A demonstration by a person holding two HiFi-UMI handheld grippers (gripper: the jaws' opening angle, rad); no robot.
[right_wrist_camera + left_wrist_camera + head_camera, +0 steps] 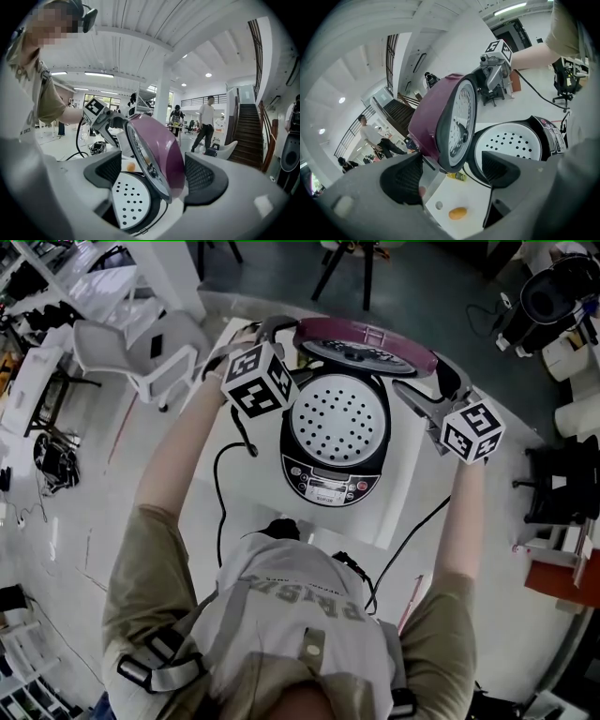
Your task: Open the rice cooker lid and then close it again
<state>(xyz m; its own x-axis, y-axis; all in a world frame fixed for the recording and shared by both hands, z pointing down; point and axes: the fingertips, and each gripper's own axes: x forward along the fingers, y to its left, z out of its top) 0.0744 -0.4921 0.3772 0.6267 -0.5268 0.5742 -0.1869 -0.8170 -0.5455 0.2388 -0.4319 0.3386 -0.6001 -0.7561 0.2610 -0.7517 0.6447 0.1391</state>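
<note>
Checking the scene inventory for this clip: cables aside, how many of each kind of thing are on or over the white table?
Rice cooker: 1
Grippers: 2, the left gripper and the right gripper
Small orange thing: 1
Small yellow thing: 1
Total: 5

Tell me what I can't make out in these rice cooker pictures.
- Panel print on the rice cooker: too small, head view.
- Hinge of the lid: under the raised lid, head view.
- Small orange lump: blurred, left gripper view.
- Whether left tongs or right tongs touch the lid: gaps unclear, both gripper views.
</note>
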